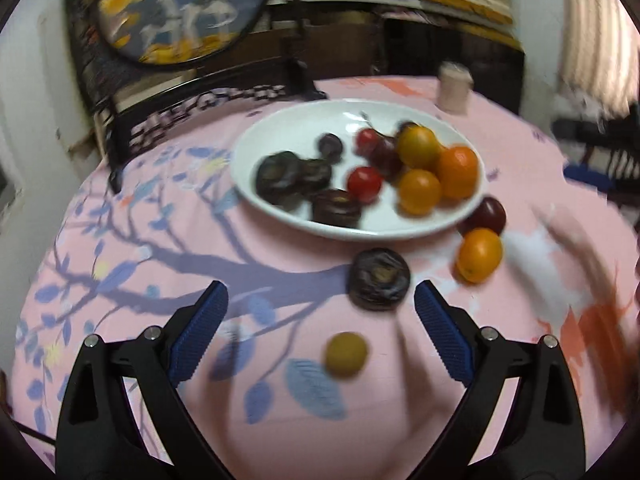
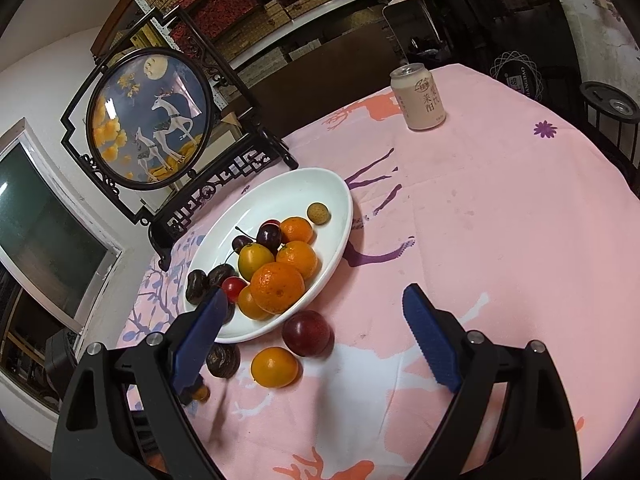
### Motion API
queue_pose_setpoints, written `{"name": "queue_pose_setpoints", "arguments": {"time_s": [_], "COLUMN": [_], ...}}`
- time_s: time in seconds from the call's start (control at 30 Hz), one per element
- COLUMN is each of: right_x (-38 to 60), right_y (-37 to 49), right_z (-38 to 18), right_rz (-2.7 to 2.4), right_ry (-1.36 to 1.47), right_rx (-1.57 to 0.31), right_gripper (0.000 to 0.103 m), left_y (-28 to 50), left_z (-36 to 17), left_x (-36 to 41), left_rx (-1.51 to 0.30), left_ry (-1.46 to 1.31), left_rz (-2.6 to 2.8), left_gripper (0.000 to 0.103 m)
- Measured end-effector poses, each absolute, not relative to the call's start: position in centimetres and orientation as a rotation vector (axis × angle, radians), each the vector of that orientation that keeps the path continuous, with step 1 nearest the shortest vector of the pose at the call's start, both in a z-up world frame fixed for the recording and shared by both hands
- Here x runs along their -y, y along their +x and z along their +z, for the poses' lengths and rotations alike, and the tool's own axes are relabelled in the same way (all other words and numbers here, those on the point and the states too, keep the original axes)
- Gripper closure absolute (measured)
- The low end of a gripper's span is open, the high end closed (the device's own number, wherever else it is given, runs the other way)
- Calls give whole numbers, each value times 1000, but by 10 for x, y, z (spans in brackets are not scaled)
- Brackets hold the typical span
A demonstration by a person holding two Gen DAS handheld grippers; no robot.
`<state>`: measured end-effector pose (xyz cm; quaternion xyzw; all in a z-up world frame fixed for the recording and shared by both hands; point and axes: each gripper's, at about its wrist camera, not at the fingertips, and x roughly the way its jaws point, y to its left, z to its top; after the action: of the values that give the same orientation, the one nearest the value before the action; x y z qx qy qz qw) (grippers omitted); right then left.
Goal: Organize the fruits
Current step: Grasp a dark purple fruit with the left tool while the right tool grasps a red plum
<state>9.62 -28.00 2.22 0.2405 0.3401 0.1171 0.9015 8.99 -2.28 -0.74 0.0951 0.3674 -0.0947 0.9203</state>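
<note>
Four fruits lie outside the white dish (image 1: 280, 216); both the left gripper (image 1: 320, 320) and right gripper (image 2: 316, 332) stand released, empty, positioned for collection.

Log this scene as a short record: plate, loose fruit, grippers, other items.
plate: white oval plate holding oranges, cherries, dark fruits
loose fruit: dark wrinkled fruit, small yellow fruit, orange, red plum, all on the pink tablecloth
left gripper: open, empty
right gripper: open, empty
other: drink can, framed deer screen
</note>
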Motion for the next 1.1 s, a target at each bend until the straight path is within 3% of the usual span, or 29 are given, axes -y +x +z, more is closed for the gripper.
{"name": "queue_pose_setpoints", "arguments": {"time_s": [0.1, 0.27, 0.47, 0.73, 0.9, 1.1], "right_x": [280, 280, 275, 259, 240, 243], "right_y": [97, 97, 99, 103, 104, 114], "right_z": [21, 21, 18, 9, -1, -15], "right_rz": [243, 240, 244, 351, 408, 378], "right_ry": [499, 496, 480, 470, 419, 426], "right_rx": [-710, -710, -729, -801, -863, -894], "right_gripper": [14, 13, 13, 14, 42, 52], "left_y": [100, 109, 113, 107, 110, 112], "left_z": [-16, -22, -31, -26, -20, -22], "left_x": [38, 43, 47, 25, 6, 7], "left_rx": [-778, -813, -856, -847, -841, -856], "left_ry": [242, 221, 198, 147, 100, 114], "left_rz": [-184, -249, -313, -268, -219, -217], "left_gripper": [8, 39, 61, 61, 61, 61]}}
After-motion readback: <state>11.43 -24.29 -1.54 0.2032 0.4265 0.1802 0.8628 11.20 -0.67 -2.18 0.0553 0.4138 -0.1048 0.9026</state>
